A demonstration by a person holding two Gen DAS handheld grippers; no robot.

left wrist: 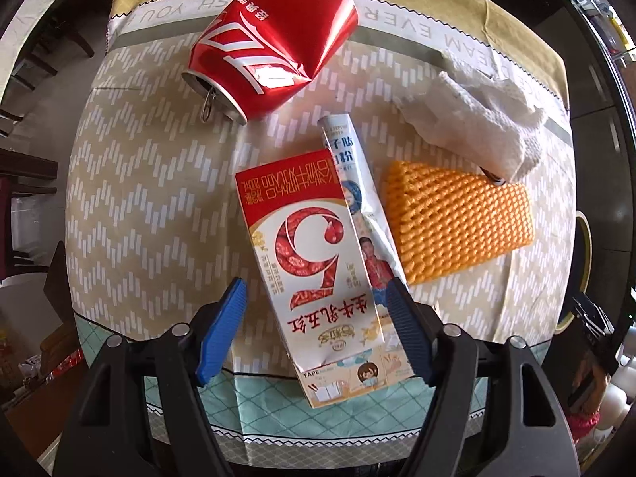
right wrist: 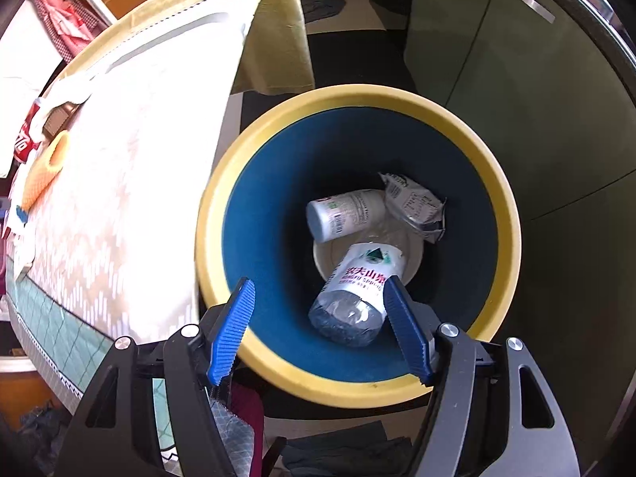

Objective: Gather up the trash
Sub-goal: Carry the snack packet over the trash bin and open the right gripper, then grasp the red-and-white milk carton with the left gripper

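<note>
In the left wrist view my left gripper (left wrist: 316, 302) is open, its blue fingers on either side of a red and white milk carton (left wrist: 314, 254) lying on the table. A crushed red cola can (left wrist: 274, 43), an orange foam net (left wrist: 457, 222) and a crumpled white tissue (left wrist: 485, 119) lie beyond. In the right wrist view my right gripper (right wrist: 318, 302) is open above a blue bin with a yellow rim (right wrist: 357, 389). A plastic water bottle (right wrist: 357, 294) lies in the bin between the fingers, free of them, with a white bottle (right wrist: 346, 214) and a wrapper (right wrist: 417, 206).
A patterned cloth covers the table (left wrist: 151, 198). A long white wrapper (left wrist: 357, 183) lies against the carton. The bin stands beside the table edge (right wrist: 206, 183), with green cabinets (right wrist: 516, 79) behind. Chairs (left wrist: 24, 79) stand at the left.
</note>
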